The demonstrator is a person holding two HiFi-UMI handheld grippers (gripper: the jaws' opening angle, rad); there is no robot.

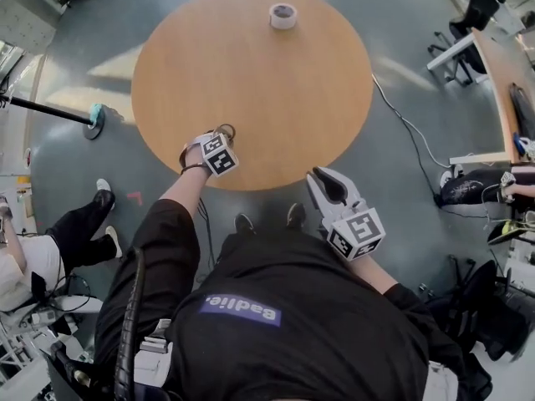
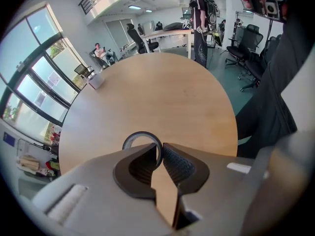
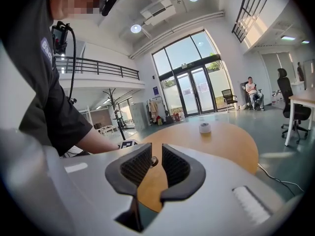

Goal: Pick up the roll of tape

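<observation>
A thin dark roll of tape (image 2: 141, 137) is pinched by its rim between the pads of my left gripper (image 2: 161, 154), which is shut on it, and hangs just above the round wooden table (image 1: 251, 82). In the head view the left gripper (image 1: 221, 137) is over the table's near edge, with the dark roll of tape (image 1: 225, 129) at its tips. A white roll of tape (image 1: 282, 15) stands at the far side of the table. My right gripper (image 1: 321, 180) is off the table's near right edge, open, with nothing between its jaws.
A seated person (image 1: 33, 261) is at the left of the floor. A black pole stand (image 1: 52, 111) lies left of the table. A cable (image 1: 410, 128) runs across the floor at the right, towards a desk (image 1: 501, 73) and office chairs.
</observation>
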